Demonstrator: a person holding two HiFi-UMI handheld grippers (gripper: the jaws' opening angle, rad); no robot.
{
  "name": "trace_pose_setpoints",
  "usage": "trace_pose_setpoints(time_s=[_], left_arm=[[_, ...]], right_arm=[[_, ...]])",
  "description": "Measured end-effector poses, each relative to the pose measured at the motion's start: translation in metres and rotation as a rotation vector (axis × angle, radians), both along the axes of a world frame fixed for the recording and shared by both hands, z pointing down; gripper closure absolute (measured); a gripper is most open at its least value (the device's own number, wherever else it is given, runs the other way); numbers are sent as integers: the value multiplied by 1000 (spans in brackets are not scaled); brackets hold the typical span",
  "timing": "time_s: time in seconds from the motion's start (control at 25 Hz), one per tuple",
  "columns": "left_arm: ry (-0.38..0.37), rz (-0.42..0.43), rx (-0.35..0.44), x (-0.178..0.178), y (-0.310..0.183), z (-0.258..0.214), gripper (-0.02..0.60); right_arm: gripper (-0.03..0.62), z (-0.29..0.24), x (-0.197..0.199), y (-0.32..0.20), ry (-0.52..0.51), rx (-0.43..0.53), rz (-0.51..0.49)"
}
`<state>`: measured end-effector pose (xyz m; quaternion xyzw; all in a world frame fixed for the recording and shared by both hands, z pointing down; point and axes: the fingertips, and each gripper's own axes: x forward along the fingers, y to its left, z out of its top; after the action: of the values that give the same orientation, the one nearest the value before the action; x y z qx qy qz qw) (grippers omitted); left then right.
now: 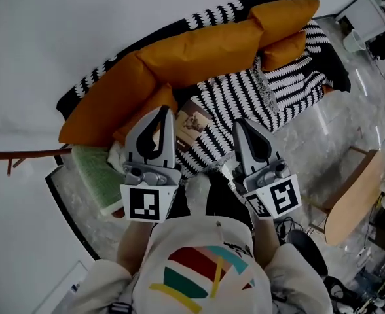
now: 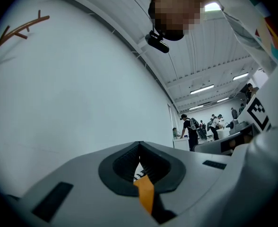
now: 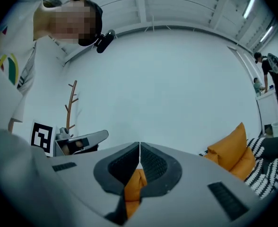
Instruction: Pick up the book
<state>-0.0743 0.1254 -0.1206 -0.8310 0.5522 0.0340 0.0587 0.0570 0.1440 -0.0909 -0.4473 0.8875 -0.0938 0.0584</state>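
One book (image 1: 191, 128) lies flat on the sofa (image 1: 97, 74), on its striped throw (image 1: 245, 97), touching an orange cushion (image 1: 154, 103) on the book's left, and nothing grips it yet. Left tongs (image 1: 162, 111) point in just left of the book, right tongs (image 1: 240, 123) near its right. Both pairs are pinched closed on nothing. The book sits between the two tips, its long axis slanting toward the person. The left looks nearer, and I judge either pair must spread before closing on an edge.
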Motion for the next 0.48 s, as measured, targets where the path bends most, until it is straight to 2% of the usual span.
trace_pose_setpoints(time_s=[0.16, 0.24, 0.32, 0.44, 0.48], left_arm=[[-58, 33, -50, 10, -16, 50, 577], [-68, 61, -69, 16, -25, 79, 577], [-71, 66, -85, 19, -35, 113, 577], [-48, 50, -89, 14, -58, 170, 577], [-34, 49, -92, 10, -66, 191, 577]], right_arm=[[564, 47, -1, -24, -81, -79, -65], [399, 82, -5, -38, -180, -169, -115], [323, 126, -6, -50, -225, -249, -128], [319, 215, -13, -70, -203, -358, -125], [321, 248, -16, -77, -226, -410, -125]])
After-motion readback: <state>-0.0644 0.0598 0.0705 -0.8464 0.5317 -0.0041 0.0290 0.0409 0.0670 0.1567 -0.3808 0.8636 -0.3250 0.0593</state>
